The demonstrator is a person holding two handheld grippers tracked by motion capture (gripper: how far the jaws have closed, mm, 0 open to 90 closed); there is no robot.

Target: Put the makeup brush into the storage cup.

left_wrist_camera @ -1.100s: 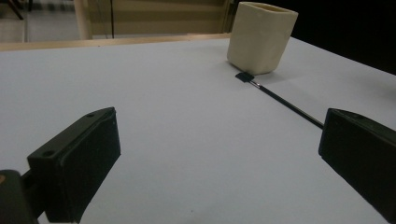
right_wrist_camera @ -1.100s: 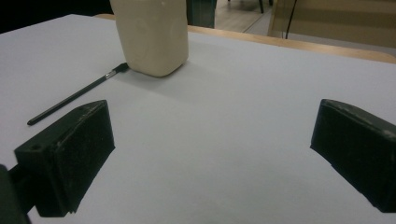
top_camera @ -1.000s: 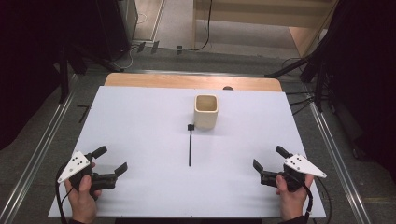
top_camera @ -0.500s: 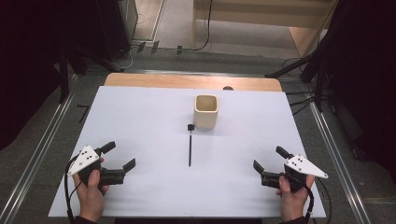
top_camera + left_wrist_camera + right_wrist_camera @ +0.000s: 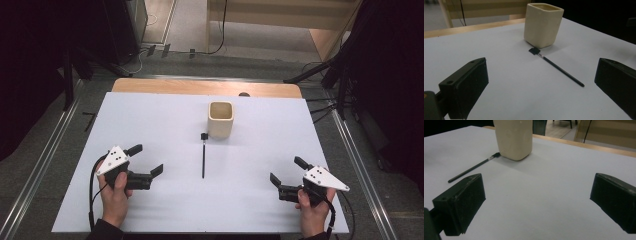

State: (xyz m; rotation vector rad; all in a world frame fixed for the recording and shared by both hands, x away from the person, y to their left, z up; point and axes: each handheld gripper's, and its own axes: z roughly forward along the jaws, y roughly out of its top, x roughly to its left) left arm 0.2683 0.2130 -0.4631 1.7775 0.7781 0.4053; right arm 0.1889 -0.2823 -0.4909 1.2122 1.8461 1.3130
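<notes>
At the lower left of the high view the left gripper (image 5: 148, 159) sits low over the white table (image 5: 150, 115), its jaws spread wide and holding nothing, pointed toward the frame's centre. Just right of it, in the middle of the frame, the thin black brush (image 5: 203, 156) lies flat, its small dark head (image 5: 204, 136) toward the top and just beside the foot of the cream cup (image 5: 220, 120), which stands upright a little above centre. In the left gripper view the brush (image 5: 559, 69) runs diagonally between the two jaws, farther off. At the lower right the right gripper (image 5: 286, 170) rests well apart from both, jaws equally wide and empty.

The step in hand looks like the approach: nothing is gripped yet. The next move probably calls for the left gripper to travel in over the handle, lower until its jaws straddle the slim shaft, and close without rolling it.
</notes>
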